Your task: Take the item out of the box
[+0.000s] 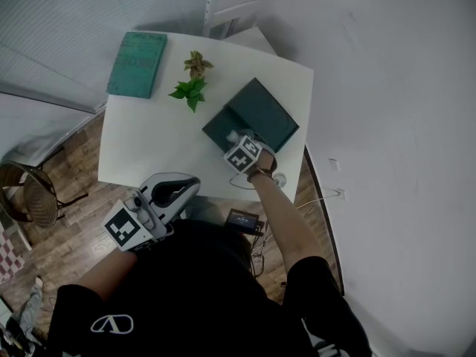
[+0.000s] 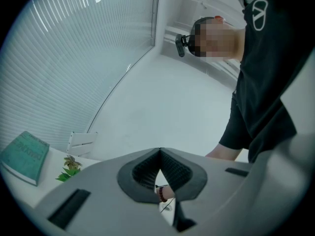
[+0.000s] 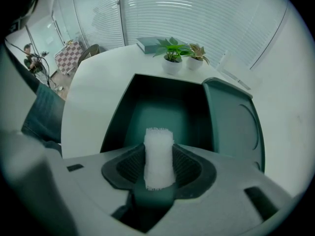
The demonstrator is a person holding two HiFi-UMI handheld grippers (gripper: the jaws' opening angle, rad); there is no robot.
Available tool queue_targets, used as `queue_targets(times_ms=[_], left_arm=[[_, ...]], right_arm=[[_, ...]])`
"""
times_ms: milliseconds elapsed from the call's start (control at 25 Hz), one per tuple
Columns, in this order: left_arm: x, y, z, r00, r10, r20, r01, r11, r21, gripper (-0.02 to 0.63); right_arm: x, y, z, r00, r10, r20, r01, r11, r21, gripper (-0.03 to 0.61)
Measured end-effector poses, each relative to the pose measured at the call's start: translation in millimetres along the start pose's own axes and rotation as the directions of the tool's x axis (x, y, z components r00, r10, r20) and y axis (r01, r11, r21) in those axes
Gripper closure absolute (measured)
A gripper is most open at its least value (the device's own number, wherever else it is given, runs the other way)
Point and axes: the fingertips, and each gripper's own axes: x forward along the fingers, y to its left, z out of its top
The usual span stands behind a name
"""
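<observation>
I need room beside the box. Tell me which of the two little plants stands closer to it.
The green-leaved plant. It stands nearer the open box; the brownish-leaved plant is behind it, farther off.

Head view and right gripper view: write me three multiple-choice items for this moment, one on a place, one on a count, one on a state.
1. Where does the teal book lie on the table?
A. at its far left corner
B. at its near right corner
C. at its middle

2. How many potted plants stand on the table?
A. one
B. two
C. four

3. The right gripper is:
A. open and empty
B. shut on the white item
C. shut on the teal book

Answers: 1 A, the head view shows the book at that corner. 2 B, two pots stand side by side. 3 B, the white item sits pinched between the pads.
</observation>
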Motion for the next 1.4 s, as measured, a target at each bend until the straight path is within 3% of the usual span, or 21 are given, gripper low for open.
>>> queue_targets(times_ms=[280,520,760,920,1120,1240,1400], left_arm=[[6.3,-1.3,12.2,0.999,-0.004,0.036,0.005,1.0,-0.001,0.607],[1.7,-0.9,2.8,1.0,-0.006,0.007,0.006,1.0,-0.003,0.607],[8.1,-2.9,15.6,0.999,-0.019,0.036,0.019,1.0,0.01,0.607],[15.4,-9.1,26.3,0.997,-0.055,0.055,0.054,0.998,0.029,0.607],[25.2,-18.8,34.3,0.995,-0.091,0.046,0.088,0.995,0.054,0.607],[36.8,-23.8,56.3,0.988,-0.128,0.083,0.122,0.99,0.077,0.607],[45.7,-25.9,60.1,0.985,-0.168,0.047,0.163,0.981,0.103,0.607]], right_arm=[[0.9,0.6,0.5,1.0,0.001,-0.012,-0.001,1.0,-0.005,0.405],[-4.6,-1.6,1.5,1.0,-0.015,-0.002,0.015,1.0,-0.013,0.405],[-46.3,-14.9,18.7,0.991,-0.081,0.107,0.08,0.997,0.011,0.407],[-98.5,-28.0,36.2,0.966,-0.151,0.21,0.146,0.989,0.039,0.407],[-183.1,-40.6,52.2,0.895,-0.252,0.368,0.227,0.968,0.111,0.407],[-242.6,-49.6,58.3,0.821,-0.338,0.46,0.286,0.941,0.182,0.407],[-312.3,-49.3,58.9,0.708,-0.418,0.57,0.322,0.908,0.267,0.407]])
